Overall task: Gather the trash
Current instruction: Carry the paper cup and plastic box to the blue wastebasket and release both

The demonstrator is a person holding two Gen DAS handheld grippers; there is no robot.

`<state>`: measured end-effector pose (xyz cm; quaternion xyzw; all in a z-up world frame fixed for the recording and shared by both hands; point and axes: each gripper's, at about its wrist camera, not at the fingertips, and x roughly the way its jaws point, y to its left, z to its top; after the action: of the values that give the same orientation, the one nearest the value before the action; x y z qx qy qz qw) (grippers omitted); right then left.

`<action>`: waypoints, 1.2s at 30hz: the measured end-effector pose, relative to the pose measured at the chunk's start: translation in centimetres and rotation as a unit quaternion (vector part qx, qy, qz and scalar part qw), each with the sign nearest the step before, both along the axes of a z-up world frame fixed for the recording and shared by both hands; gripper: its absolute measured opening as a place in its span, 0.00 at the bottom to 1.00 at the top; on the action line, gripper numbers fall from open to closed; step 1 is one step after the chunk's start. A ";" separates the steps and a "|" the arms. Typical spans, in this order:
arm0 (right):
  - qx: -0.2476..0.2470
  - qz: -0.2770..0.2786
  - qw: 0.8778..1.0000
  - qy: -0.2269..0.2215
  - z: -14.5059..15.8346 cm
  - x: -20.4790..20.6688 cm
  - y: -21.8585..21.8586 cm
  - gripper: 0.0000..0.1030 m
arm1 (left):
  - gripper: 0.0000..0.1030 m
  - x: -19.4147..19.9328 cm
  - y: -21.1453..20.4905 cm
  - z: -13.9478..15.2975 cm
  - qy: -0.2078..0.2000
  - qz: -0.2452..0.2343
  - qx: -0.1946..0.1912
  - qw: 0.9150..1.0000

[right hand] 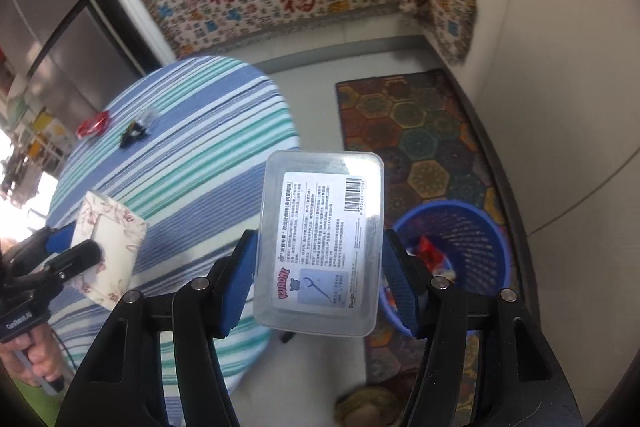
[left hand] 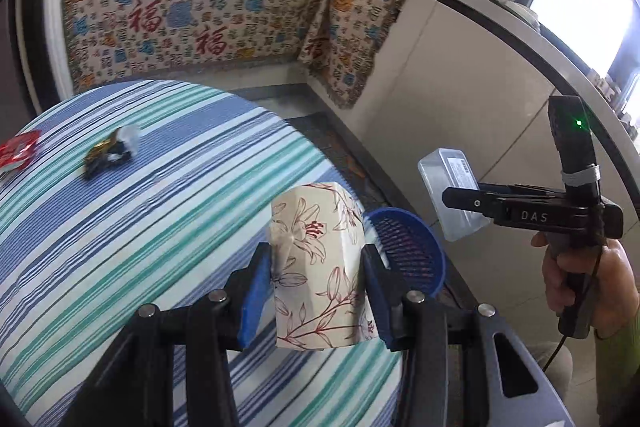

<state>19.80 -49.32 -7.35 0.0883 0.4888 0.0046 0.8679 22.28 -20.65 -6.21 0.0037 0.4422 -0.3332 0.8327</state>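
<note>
Striped in blue, teal and white, the tablecloth covers a round table that fills the left of both wrist views, with a patterned throw draped over the seating behind it. Your left gripper is clamped on a floral paper box, held upright above the tabletop's right edge, blue pads pressing both its sides. Your right gripper grips a clear plastic box with a printed label and barcode, held over the floor just off that same edge. Beside and below it stands the blue mesh bin on a hexagon-patterned rug, some red scrap already inside. Two pieces remain near the tabletop's far left edge: a red wrapper and a dark crumpled wrapper, close together but apart.
</note>
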 end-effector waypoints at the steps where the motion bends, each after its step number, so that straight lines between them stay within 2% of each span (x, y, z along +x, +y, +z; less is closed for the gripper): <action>1: -0.008 -0.012 1.000 -0.005 -0.1 -0.4 -1.5 0.61 | 0.44 -0.1 -1.9 -0.1 0.001 -0.013 0.000 1.000; 3: -0.022 -0.035 0.999 -0.010 -0.6 -1.2 -4.4 0.61 | 0.44 -0.3 -5.4 -0.5 0.003 -0.035 0.003 0.999; 8: -0.001 -0.091 0.996 -0.004 -3.3 -2.4 -10.7 0.61 | 0.44 -0.5 -13.7 -2.6 0.015 -0.074 0.004 0.997; 12: -0.006 -0.133 0.991 0.001 -5.8 -2.8 -14.6 0.61 | 0.44 0.1 -18.8 -5.2 0.033 -0.093 -0.003 0.995; 16: 0.020 -0.160 0.987 0.002 -8.2 -3.3 -17.1 0.61 | 0.45 0.7 -22.9 -8.1 0.041 -0.105 0.015 0.994; 26: 0.036 -0.166 0.985 0.014 -10.3 -2.8 -19.9 0.61 | 0.45 2.6 -27.1 -12.9 0.061 -0.098 0.040 0.992; 36: 0.058 -0.176 0.983 0.008 -10.5 -2.6 -20.4 0.61 | 0.45 2.2 -28.6 -15.0 0.062 -0.112 0.050 0.991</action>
<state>17.17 -69.71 -17.87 0.2229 0.4719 -0.1208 0.8444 24.51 -49.22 -21.19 0.0740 0.5057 -0.4014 0.7600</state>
